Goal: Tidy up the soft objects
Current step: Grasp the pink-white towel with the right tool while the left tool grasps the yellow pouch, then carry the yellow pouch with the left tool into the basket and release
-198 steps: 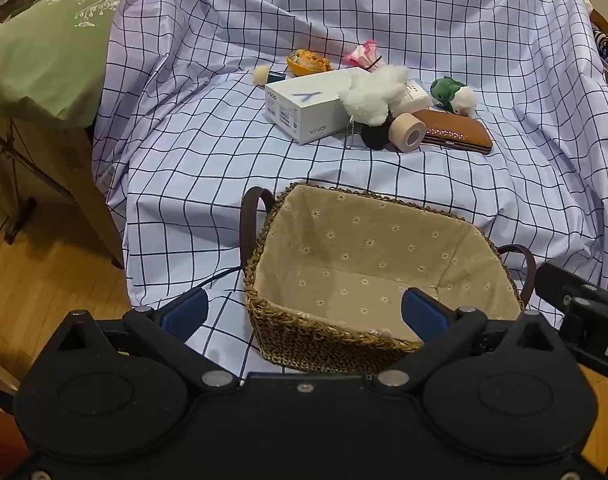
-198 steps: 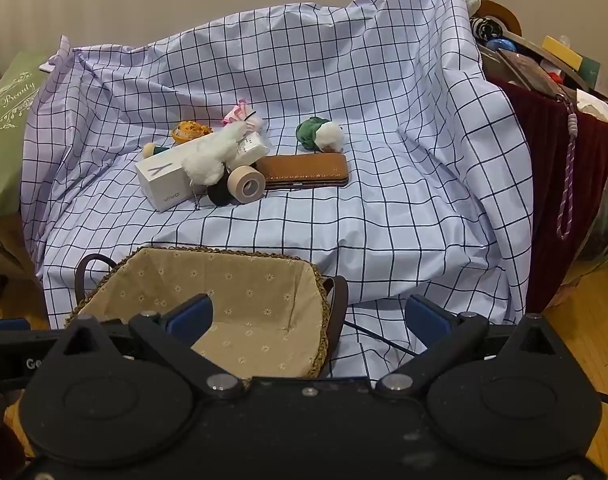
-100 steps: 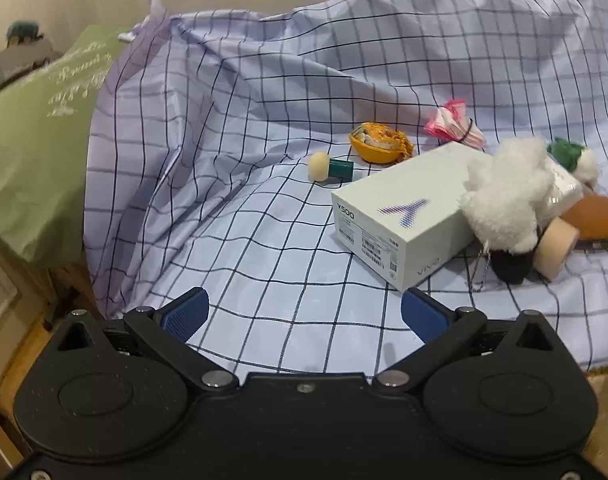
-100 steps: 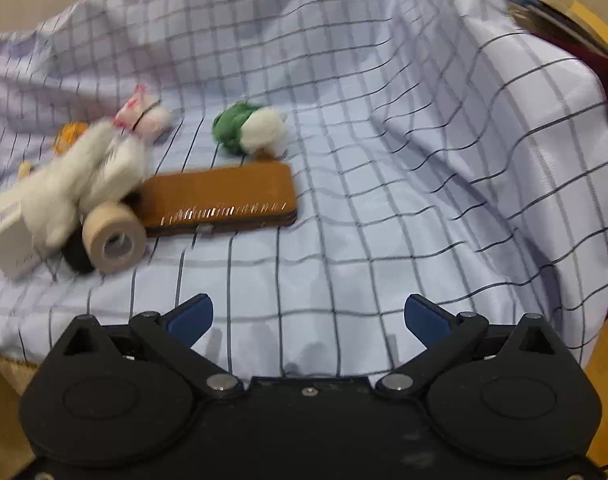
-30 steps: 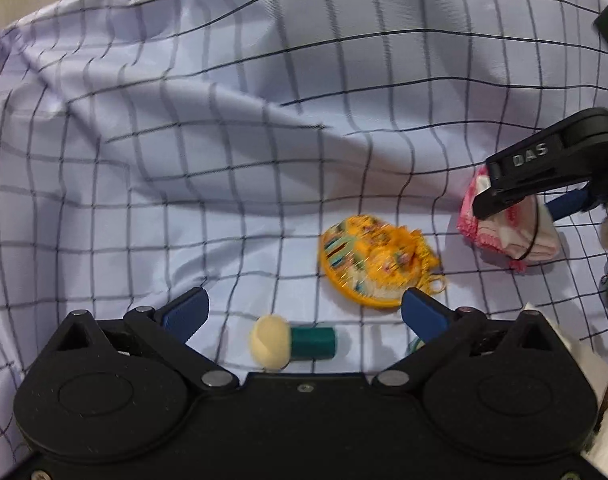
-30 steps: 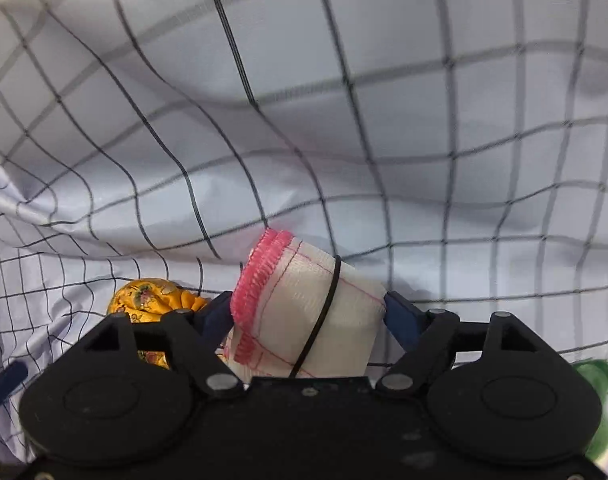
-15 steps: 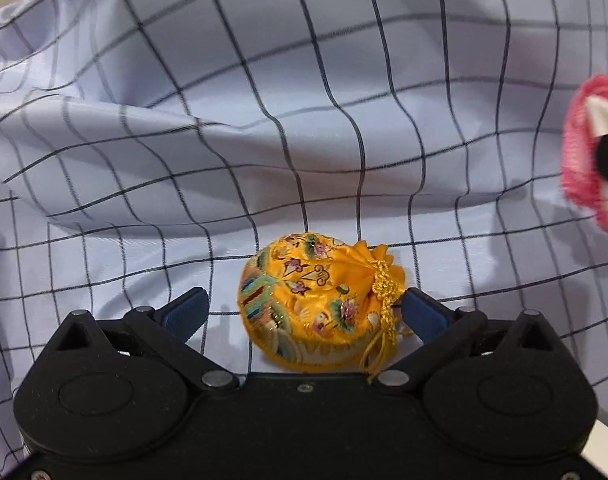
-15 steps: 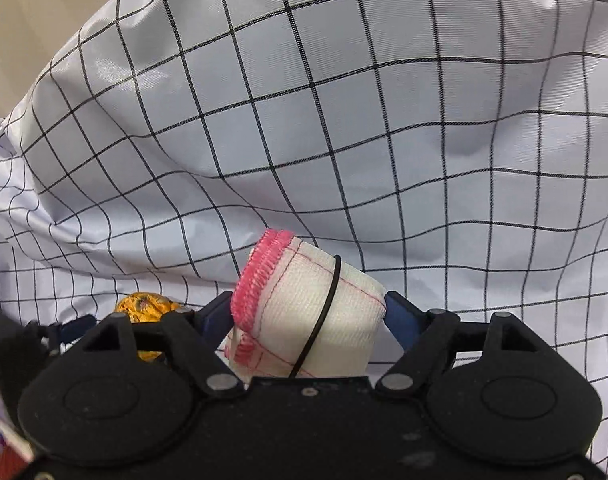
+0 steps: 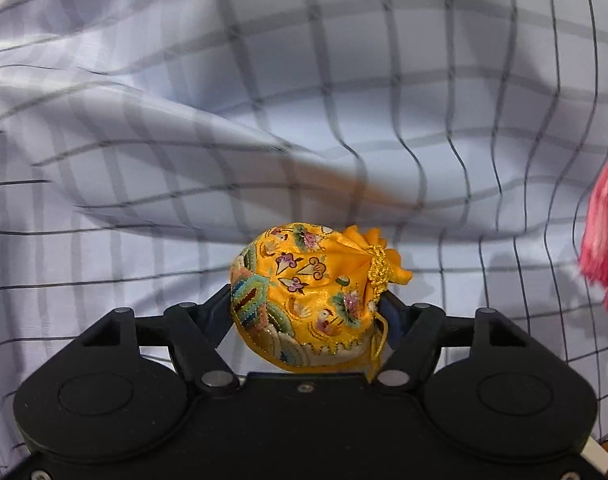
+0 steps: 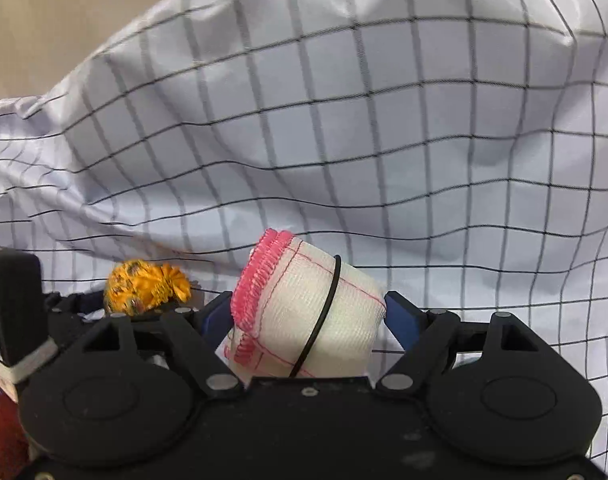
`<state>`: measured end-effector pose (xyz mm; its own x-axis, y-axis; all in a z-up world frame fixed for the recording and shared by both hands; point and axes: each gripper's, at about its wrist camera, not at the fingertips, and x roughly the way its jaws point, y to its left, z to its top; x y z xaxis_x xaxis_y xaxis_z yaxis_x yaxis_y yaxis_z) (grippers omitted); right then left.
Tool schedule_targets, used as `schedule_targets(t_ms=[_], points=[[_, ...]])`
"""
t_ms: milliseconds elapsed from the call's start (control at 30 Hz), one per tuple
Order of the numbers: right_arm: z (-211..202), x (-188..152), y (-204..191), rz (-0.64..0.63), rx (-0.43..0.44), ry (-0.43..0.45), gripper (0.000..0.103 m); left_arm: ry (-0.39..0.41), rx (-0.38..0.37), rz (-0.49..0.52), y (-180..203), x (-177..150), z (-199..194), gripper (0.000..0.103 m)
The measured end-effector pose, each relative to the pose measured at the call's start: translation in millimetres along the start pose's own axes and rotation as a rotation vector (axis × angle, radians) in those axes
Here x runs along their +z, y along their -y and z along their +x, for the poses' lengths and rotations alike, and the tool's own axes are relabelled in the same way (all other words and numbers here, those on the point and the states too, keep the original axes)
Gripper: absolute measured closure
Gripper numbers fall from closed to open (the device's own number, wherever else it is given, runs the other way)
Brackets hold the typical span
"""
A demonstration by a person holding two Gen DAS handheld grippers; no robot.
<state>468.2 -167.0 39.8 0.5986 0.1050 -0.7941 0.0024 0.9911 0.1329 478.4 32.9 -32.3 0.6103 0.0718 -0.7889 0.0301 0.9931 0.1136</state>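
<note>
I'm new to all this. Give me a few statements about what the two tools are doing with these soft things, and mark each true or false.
1. The yellow pouch sits between the left tool's fingers. True; its jaws are closing on it.
2. The right tool grips a rolled white cloth with a pink edge. True.
3. A red ribbon ties that cloth. False; a black band circles it.
4. The checked sheet is green. False; it is white with dark lines.

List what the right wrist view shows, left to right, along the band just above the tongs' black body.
Left tongs' black block → orange pouch → pink-edged cloth roll → checked sheet.
</note>
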Motion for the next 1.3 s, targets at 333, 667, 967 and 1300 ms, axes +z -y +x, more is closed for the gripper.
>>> schedule_targets(t_ms=[333, 667, 967, 1300], points=[[-2, -15, -89, -0.104, 0.121, -0.016, 0.023, 0.036, 0.093, -0.111, -76, -21, -53, 0.036], [-35, -77, -163, -0.300, 0.242, 0.007, 0.023, 0.040, 0.154, -0.217, -127, -95, -100, 0.036], [-121, -167, -164, -0.439, 0.337, 0.047, 0.023, 0.053, 0.163, -0.263, -126, -166, -164, 0.036], [-227, -281, -101, -0.425, 0.356, 0.102, 0.023, 0.074, 0.072, -0.211, -83, -233, -245, 0.036]])
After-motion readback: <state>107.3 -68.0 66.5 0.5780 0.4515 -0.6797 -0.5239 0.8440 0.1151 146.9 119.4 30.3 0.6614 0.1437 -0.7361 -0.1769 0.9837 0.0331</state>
